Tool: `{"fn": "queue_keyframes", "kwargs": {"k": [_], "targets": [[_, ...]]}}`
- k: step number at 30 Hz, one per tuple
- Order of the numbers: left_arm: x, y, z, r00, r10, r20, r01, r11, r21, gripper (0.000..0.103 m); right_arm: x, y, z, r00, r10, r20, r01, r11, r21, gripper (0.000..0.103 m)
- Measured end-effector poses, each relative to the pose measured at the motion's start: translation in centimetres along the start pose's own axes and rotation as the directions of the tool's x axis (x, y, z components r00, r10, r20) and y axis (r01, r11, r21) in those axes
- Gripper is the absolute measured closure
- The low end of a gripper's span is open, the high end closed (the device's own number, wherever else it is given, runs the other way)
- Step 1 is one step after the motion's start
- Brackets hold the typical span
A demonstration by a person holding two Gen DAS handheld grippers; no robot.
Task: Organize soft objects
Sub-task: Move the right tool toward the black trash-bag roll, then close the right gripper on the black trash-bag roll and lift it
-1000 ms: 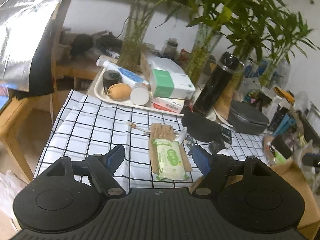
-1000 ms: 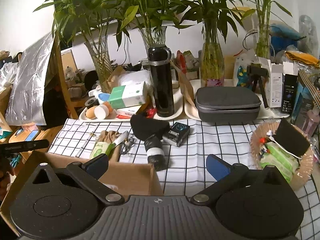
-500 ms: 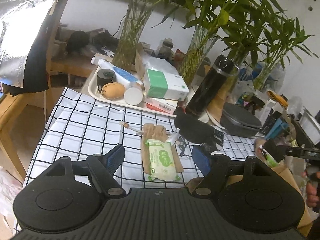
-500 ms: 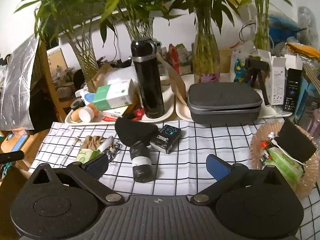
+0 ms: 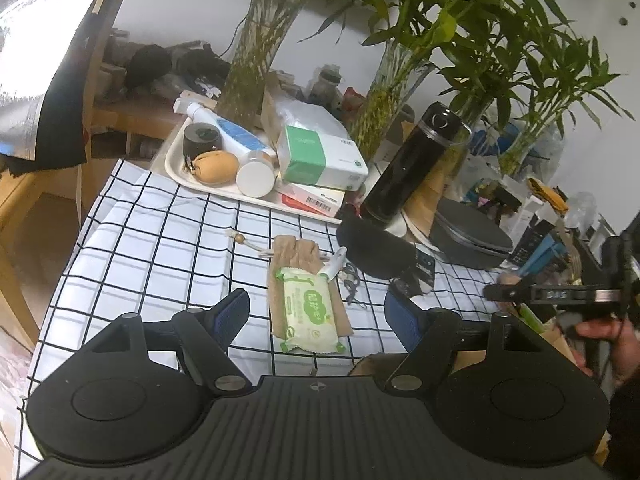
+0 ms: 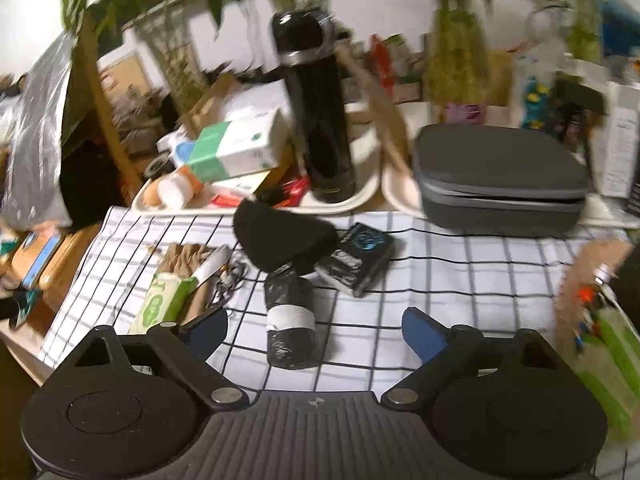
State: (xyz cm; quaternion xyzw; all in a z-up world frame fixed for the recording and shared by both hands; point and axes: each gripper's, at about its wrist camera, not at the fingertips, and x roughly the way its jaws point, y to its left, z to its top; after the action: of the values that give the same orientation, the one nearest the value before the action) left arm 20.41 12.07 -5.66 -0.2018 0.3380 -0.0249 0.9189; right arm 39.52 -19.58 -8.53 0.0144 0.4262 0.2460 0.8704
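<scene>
Both tongs hang released and empty: the left gripper (image 5: 318, 314) frames the wipes pack (image 5: 309, 315) at twelve o'clock; the right gripper (image 6: 314, 330) frames the black roll (image 6: 290, 318) likewise.

**Occlusions / blur, now frames**

R wrist view motion-blurred: text on green tissue box (image 6: 236, 152) unreadable, basket (image 6: 600, 320) contents smeared + cut by right edge. L wrist view: cardboard box (image 5: 560, 344) mostly hidden behind gripper body; wipes pack (image 5: 308, 314) label too small to read.
</scene>
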Motion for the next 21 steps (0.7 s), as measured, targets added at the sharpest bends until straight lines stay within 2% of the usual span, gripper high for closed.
{"fn": "queue_keyframes", "kwargs": {"k": [4, 7, 11, 15, 21], "targets": [[0.2, 0.2, 0.2, 1.0, 0.008, -0.003, -0.008, 1.0, -0.01, 0.029, 2.4, 0.4, 0.6, 0.997, 0.049, -0.057, -0.053, 0.996, -0.066, 0.015], [0.4, 0.3, 0.2, 1.0, 0.01, -0.013, -0.01, 1.0, -0.014, 0.029, 4.2, 0.8, 0.9, 0.993, 0.063, -0.097, -0.072, 0.992, -0.101, 0.022], [0.7, 0.4, 0.2, 1.0, 0.012, -0.023, -0.013, 1.0, -0.015, 0.029, 6.5, 1.2, 1.5, 0.987, 0.079, -0.143, -0.098, 0.987, -0.129, 0.025], [0.8, 0.6, 0.2, 1.0, 0.016, -0.024, -0.016, 1.0, -0.02, 0.029, 8.6, 1.2, 1.7, 0.977, 0.082, -0.196, -0.112, 0.983, -0.149, 0.032], [0.4, 1.1, 0.5, 0.999, 0.035, 0.021, -0.034, 0.998, -0.056, 0.029, 11.0, 1.1, 1.5, 0.963, 0.103, -0.251, -0.143, 0.979, -0.143, 0.038]]}}
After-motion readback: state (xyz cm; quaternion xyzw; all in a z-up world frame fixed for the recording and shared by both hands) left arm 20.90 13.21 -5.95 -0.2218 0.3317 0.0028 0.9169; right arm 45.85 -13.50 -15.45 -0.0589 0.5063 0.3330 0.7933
